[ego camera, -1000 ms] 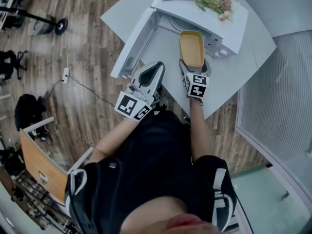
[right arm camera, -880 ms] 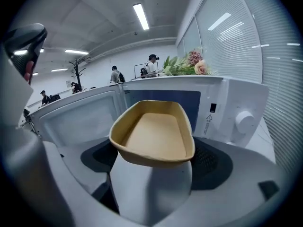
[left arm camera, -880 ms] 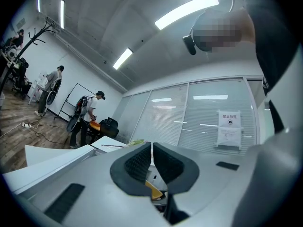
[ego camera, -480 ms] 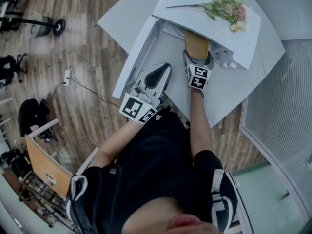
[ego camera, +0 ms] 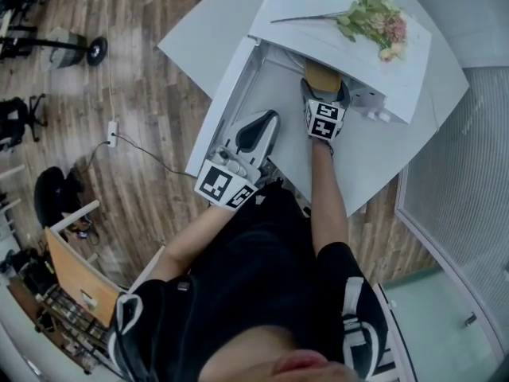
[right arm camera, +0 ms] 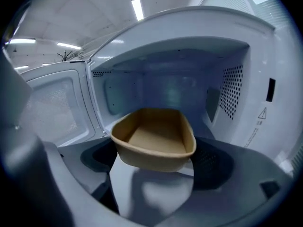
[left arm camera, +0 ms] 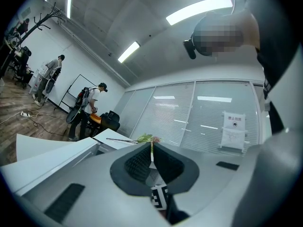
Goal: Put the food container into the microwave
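The tan, lidless food container (right arm camera: 155,140) sits between the jaws of my right gripper (right arm camera: 154,163), which is shut on its near end. It hangs at the mouth of the white microwave (right arm camera: 170,86), partly past the threshold. From the head view, the container (ego camera: 321,75) shows only its near half under the microwave's top (ego camera: 318,38), with the right gripper (ego camera: 324,91) just behind it. My left gripper (ego camera: 260,127) is beside the open door (ego camera: 224,94), shut and empty; its own view has the left gripper (left arm camera: 151,156) aimed up at the ceiling.
A bunch of flowers (ego camera: 374,16) lies on the microwave's top. The door (right arm camera: 52,110) swings out to the left of the cavity. The microwave stands on a white table (ego camera: 374,153). People stand far off across the room (left arm camera: 92,109).
My right gripper has carried the container forward, from in front of the microwave to partly inside its opening. The left gripper has stayed by the door.
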Demonstrator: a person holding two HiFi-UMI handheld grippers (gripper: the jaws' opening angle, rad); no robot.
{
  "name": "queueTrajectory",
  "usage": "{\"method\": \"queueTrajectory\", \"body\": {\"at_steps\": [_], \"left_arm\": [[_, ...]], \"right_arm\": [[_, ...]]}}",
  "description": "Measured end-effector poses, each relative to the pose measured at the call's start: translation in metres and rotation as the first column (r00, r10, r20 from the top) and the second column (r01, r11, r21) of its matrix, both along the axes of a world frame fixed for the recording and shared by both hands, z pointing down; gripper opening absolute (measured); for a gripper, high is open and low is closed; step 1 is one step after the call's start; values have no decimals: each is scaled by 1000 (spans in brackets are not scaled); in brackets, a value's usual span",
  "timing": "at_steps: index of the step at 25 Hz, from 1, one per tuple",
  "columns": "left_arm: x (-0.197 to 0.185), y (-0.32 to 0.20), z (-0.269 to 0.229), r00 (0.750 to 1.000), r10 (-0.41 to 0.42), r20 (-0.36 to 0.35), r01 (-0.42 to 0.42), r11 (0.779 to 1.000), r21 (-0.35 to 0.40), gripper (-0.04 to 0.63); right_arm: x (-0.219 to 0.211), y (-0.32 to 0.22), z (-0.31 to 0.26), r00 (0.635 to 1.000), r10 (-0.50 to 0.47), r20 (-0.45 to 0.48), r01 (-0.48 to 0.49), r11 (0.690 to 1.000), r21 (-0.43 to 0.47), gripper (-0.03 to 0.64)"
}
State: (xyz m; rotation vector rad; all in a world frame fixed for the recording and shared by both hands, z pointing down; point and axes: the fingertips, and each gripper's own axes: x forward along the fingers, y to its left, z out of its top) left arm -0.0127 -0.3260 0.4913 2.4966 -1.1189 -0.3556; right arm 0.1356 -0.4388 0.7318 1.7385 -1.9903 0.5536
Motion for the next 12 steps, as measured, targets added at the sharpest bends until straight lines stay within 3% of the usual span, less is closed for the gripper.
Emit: {"method": "queueTrajectory", "body": {"at_steps": [12], "left_arm": [[-3,-4,3,1000,5,-12,-5,1000,-16,34]], "right_arm": [[3,-39,11,1000,10,-13,-10,1000,-23,482]]}}
